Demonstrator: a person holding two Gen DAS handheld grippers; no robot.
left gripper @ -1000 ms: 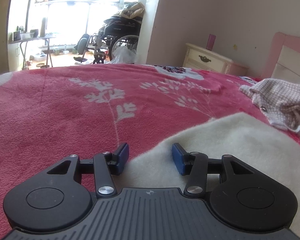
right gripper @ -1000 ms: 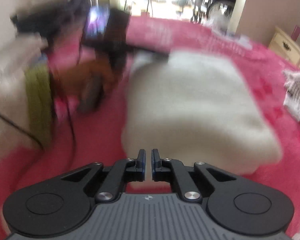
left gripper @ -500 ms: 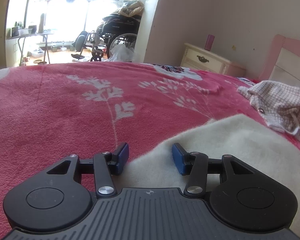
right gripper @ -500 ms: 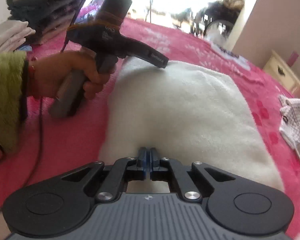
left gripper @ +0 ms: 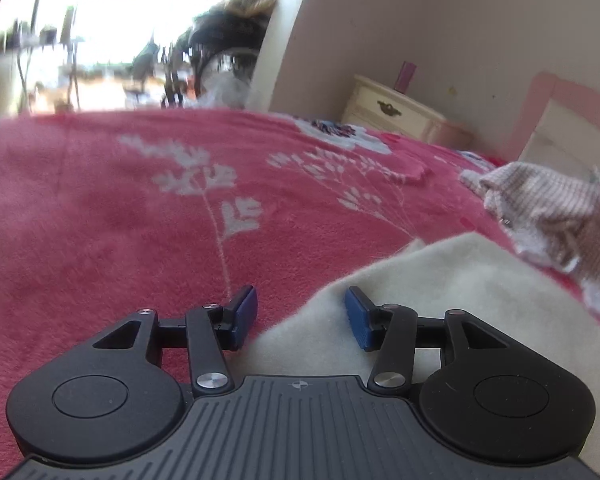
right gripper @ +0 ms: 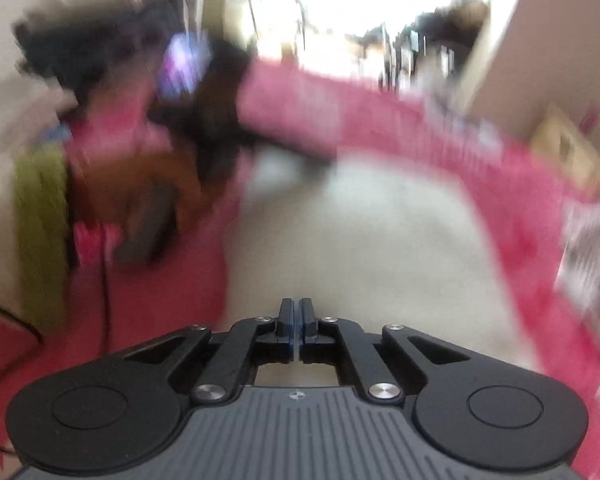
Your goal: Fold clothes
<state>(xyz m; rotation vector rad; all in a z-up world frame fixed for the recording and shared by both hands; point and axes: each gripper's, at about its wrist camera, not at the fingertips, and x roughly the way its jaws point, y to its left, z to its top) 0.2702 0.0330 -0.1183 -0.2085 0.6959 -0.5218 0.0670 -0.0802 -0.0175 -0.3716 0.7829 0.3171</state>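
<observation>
A cream fleece garment lies folded flat on the pink floral bedspread. My left gripper is open, low over the garment's left edge, one finger over the bedspread and one over the fleece. In the blurred right wrist view the same garment fills the middle, and my right gripper is shut with nothing between its pads, over the garment's near edge. The left gripper, held in a hand, also shows in the right wrist view at the garment's far left corner.
A crumpled checked garment lies on the bed to the right. A cream nightstand and pink headboard stand beyond. A wheelchair is past the bed's far edge. Stacked clothes sit at the left.
The right gripper stayed shut and swung quickly, blurring its view, with more pink bedspread now showing on the near left. The left gripper tilted slightly and stayed open at the garment's edge.
</observation>
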